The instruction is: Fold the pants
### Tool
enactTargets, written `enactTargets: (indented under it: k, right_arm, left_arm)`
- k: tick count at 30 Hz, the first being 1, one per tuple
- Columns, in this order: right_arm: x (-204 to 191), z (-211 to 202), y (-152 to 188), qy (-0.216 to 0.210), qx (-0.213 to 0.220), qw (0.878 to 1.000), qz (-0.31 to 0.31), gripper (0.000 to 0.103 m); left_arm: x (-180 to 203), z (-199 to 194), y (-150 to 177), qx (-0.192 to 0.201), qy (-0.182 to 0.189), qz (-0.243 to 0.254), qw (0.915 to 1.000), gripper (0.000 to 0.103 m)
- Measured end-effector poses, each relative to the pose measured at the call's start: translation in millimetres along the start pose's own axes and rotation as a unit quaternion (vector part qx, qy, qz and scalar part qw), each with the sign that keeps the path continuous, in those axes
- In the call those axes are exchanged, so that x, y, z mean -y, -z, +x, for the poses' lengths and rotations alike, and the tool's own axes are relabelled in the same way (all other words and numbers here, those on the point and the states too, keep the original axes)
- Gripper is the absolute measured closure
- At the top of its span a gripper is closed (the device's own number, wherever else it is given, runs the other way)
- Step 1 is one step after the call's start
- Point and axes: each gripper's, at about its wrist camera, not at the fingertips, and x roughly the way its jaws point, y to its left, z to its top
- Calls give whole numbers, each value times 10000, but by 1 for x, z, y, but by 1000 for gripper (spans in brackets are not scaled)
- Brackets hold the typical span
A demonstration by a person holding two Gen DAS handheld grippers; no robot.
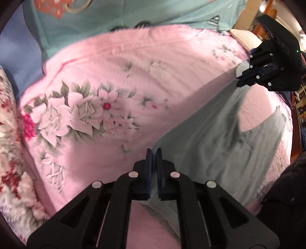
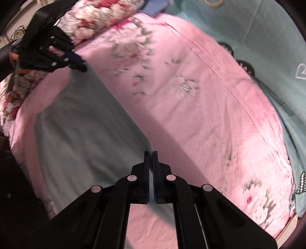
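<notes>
Pale grey-green pants point(image 1: 220, 134) hang stretched above a pink flowered bedspread point(image 1: 114, 76). My left gripper point(image 1: 154, 153) is shut on one corner of the pants' upper edge. My right gripper point(image 1: 241, 80) shows at the upper right of the left wrist view, shut on the other corner. In the right wrist view the pants point(image 2: 76, 134) spread to the left, my right gripper point(image 2: 151, 155) pinches their near corner, and my left gripper point(image 2: 82, 67) holds the far corner. The cloth is taut between the two grippers and its lower part drapes onto the bed.
A teal blanket point(image 1: 114, 17) lies past the pink bedspread point(image 2: 191, 95). A fluffy red-and-white flowered blanket point(image 1: 13, 153) is bunched along the left side. A dark object point(image 1: 286, 201) sits at the bed's near right edge. Room furniture point(image 1: 267, 9) shows at the top right.
</notes>
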Motion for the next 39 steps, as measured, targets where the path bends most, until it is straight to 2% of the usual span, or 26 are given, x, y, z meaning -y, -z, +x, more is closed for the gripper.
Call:
enactTargets:
  k: [3, 7, 11, 15, 21, 22, 26, 29, 31, 32, 34, 36, 39]
  right_arm:
    - [-26, -27, 16, -121, 77, 9999, -60, 101]
    - [-68, -34, 41, -299, 18, 9995, -117, 101]
    - [-115, -20, 70, -528, -173, 9984, -114, 101]
    - [-150, 10, 93, -641, -435, 9968, -209, 101]
    - [-175, 47, 113, -727, -609, 9954, 132, 101]
    - [-175, 53, 114, -695, -614, 9955, 207, 100]
    - [-178, 61, 124, -530, -502, 9956, 587, 99]
    - [-180, 57, 128, -459, -431, 9949, 791, 96]
    - [-182, 54, 130, -428, -432, 9947, 831, 93]
    - [-183, 51, 131, -466, -462, 9939, 889, 92]
    - [-182, 40, 131, -714, -438, 9907, 1068, 92]
    - [-180, 22, 127, -887, -167, 9881, 1248, 92]
    - [-173, 1, 109, -884, 497, 9805, 1684, 92]
  left_arm:
    - [23, -29, 19, 156, 31, 163, 9997, 99]
    - [55, -49, 49, 109, 70, 237, 9996, 99]
    - [76, -55, 88, -37, 210, 131, 9997, 99]
    - [89, -44, 127, -260, 201, -112, 9994, 99]
    - [91, -20, 161, -368, 99, -393, 9985, 98]
    - [91, -16, 165, -378, 20, -395, 9985, 93]
    - [98, -10, 178, -405, -221, -365, 9983, 89]
    - [102, -15, 184, -377, -225, -377, 9983, 81]
    - [101, -24, 188, -317, -229, -477, 9981, 52]
    - [101, -32, 191, -256, -245, -501, 9981, 51]
    - [97, -44, 193, -199, -363, -549, 9976, 38]
    - [92, -63, 194, -40, -445, -654, 9969, 37]
    - [80, -92, 181, 574, -347, -1095, 9917, 36]
